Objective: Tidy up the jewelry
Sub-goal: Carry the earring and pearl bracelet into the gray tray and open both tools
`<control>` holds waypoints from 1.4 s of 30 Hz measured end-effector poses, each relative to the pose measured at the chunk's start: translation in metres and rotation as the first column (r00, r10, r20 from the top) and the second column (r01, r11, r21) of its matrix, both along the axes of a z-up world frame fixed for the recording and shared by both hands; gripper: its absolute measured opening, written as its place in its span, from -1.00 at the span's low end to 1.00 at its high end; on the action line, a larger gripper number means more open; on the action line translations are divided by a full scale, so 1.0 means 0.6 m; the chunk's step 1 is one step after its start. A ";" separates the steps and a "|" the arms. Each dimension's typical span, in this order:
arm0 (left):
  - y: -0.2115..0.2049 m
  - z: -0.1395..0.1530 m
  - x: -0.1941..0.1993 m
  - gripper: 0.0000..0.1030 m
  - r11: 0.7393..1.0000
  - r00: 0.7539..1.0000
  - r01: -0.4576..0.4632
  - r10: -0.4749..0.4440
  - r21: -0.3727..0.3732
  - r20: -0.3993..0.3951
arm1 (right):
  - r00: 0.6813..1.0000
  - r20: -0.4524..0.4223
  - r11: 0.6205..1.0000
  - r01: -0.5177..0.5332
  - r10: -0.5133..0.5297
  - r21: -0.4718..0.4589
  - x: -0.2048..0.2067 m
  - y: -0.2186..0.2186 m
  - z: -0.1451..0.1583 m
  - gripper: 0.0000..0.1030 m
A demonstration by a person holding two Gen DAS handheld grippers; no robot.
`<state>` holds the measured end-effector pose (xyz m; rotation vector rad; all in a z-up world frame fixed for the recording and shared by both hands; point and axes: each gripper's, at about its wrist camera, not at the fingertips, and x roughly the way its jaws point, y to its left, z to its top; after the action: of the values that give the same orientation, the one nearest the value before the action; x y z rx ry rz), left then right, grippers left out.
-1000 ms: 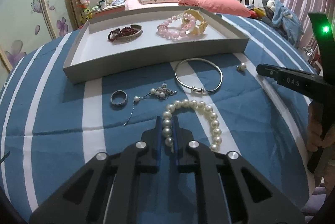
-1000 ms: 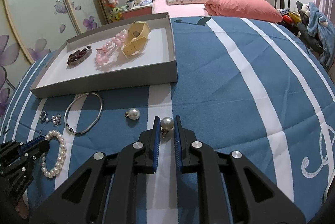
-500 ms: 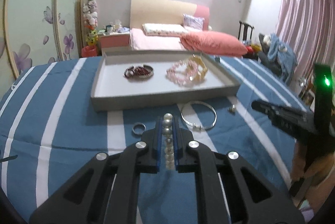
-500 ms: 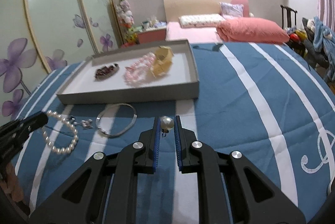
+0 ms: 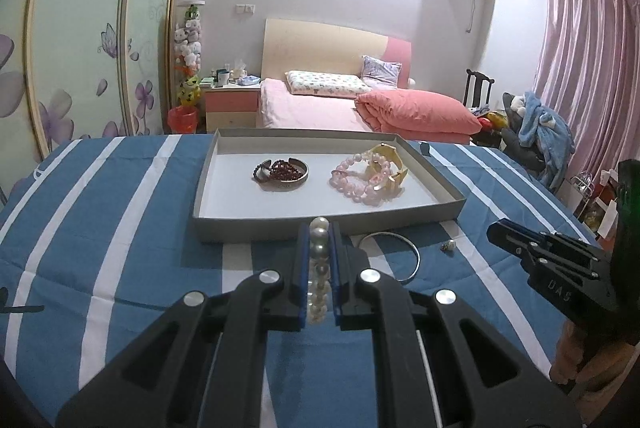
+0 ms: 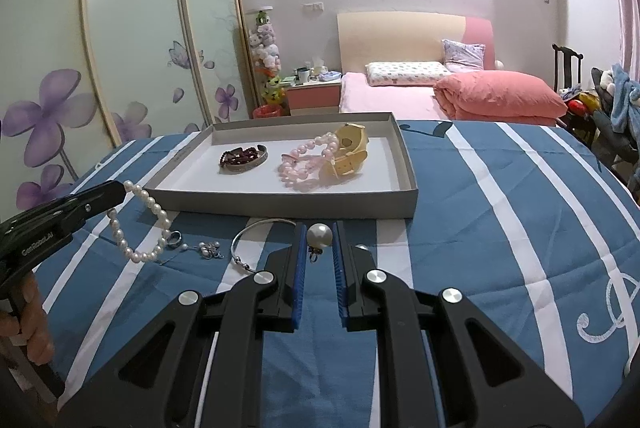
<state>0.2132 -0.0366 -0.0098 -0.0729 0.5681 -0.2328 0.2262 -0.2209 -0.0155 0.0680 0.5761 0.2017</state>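
The left gripper (image 5: 319,228) is clenched on a white pearl bracelet (image 5: 319,268), which sits in a line between the blue pads; in the right wrist view the same bracelet (image 6: 138,224) hangs as a loop from the tip of this gripper (image 6: 120,188), above the striped blue cloth (image 6: 500,228). The right gripper (image 6: 319,232) is clenched on a pearl earring (image 6: 319,237), with the round pearl between the fingertips and its small metal part hanging below. Just beyond both grippers stands a shallow grey tray (image 5: 256,228) on the cloth. Inside it lie a dark red bead bracelet with a silver bangle (image 5: 282,170) on the left part, and a pink bead bracelet (image 5: 356,184) touching a yellow watch (image 5: 390,164) on the right part. On the cloth, in front of the tray, lie a thin silver bangle (image 6: 256,232), a small ring (image 6: 175,238) and a little piece with pearls (image 6: 210,249). A second pearl earring (image 5: 449,246) lies on the cloth near the tray's right corner. A person's hand (image 6: 34,320) holds the handle of the left gripper.
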 end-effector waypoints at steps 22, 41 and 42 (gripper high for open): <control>0.012 0.074 0.053 -0.80 0.999 0.991 -0.055 0.055 -0.004 0.120 | 0.981 0.195 1.000 0.006 -0.009 0.017 0.040 0.024 0.087 -0.72; -0.001 0.053 0.181 -0.80 0.997 0.989 -0.080 0.076 0.022 0.125 | 0.986 0.167 1.000 -0.017 0.013 0.023 0.180 0.075 0.072 -0.72; -0.002 0.051 0.188 -0.80 0.997 0.989 -0.078 0.075 0.022 0.126 | 0.987 0.159 1.000 -0.018 0.015 0.018 0.190 0.078 0.066 -0.72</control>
<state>0.3263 -0.0380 0.0209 -0.0533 0.4424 -0.1538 0.3401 -0.1739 0.0241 0.0650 0.4157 0.2270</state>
